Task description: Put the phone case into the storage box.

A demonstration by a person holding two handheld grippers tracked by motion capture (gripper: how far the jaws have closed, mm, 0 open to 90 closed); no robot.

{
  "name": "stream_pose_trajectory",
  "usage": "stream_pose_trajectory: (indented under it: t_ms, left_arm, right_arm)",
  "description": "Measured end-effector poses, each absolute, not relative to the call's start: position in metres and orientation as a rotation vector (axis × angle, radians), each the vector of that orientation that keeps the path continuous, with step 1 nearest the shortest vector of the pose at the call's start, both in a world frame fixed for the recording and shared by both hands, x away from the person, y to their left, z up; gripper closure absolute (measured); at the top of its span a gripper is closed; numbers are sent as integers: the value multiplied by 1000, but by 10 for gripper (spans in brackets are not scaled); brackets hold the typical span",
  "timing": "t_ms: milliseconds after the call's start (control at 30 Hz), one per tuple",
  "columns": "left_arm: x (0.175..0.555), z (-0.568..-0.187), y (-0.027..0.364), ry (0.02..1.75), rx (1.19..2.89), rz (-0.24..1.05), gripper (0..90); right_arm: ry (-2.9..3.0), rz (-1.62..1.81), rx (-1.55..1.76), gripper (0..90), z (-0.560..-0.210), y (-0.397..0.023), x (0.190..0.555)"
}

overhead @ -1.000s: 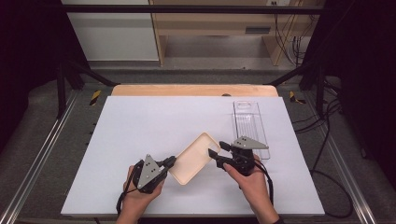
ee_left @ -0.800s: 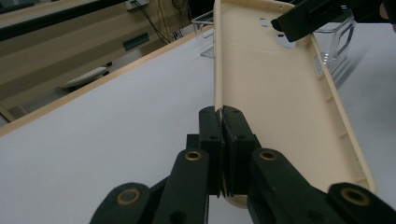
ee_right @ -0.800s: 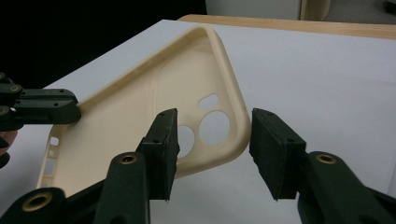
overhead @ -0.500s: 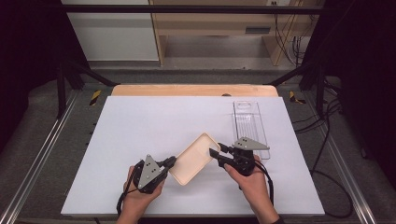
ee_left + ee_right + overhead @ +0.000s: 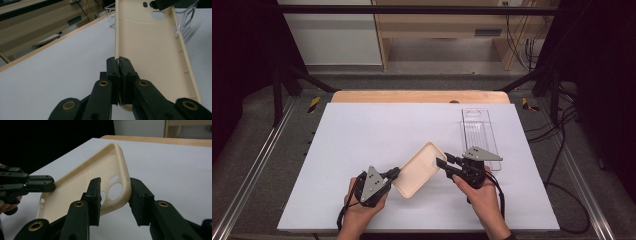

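Covering the wooden bench, the white table sheet (image 5: 362,145) is lying flat and matte, broad enough to carry everything else. Standing well apart at the far right edge, a clear plastic tray (image 5: 478,131) is resting long and narrow, glossy and ribbed.

Hanging between the two tools near the front edge is the cream phone case (image 5: 418,169), a shallow rounded-corner shell of smooth, slightly pliant-looking plastic with camera cut-outs at one end. Its long axis is running diagonally from the near left up toward the far right, so each hand is meeting one end of it.

Pinching the near end wall is the left gripper (image 5: 119,66), its black jaws pressed together on the thin rim and carrying the case clear of the sheet. Coming in from the opposite side, the right gripper (image 5: 114,195) is straddling the camera-hole corner; its jaws have just been closing with the case between them, yet the right pad appears to be standing slightly off the wall, so the grip seems not quite made. The camera end is lying directly ahead of this right tool, the nearer one for the coming squeeze.
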State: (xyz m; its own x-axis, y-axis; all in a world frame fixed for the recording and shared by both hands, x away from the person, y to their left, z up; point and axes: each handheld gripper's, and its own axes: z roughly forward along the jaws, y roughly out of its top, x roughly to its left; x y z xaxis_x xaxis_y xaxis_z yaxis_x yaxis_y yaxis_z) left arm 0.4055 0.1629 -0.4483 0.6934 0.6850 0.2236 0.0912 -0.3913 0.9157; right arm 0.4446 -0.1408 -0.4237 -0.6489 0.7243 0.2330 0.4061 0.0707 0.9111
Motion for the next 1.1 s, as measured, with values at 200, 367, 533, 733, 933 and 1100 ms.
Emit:
stream_pose_trajectory:
  t_ms: [200, 367, 533, 733, 933, 1100]
  left_arm:
    - [406, -448, 162, 595, 1897, 763, 880]
    - [406, -448, 163, 602, 1898, 756, 880]
    - [405, -448, 162, 594, 1896, 756, 880]
    - [404, -447, 160, 573, 1901, 759, 879]
    - [402, -447, 156, 560, 1910, 741, 878]
    - [401, -450, 154, 565, 1921, 723, 878]
  right_arm:
    - [2063, 1628, 1121, 614, -422, -140, 444]
    - [2063, 1621, 1115, 631, -422, -140, 444]
    - [2051, 1639, 1130, 683, -422, -143, 444]
    - [2021, 1640, 1141, 747, -422, -148, 444]
    - [1999, 1567, 1114, 772, -424, -147, 443]
    - [1972, 1532, 1101, 782, -424, -145, 441]
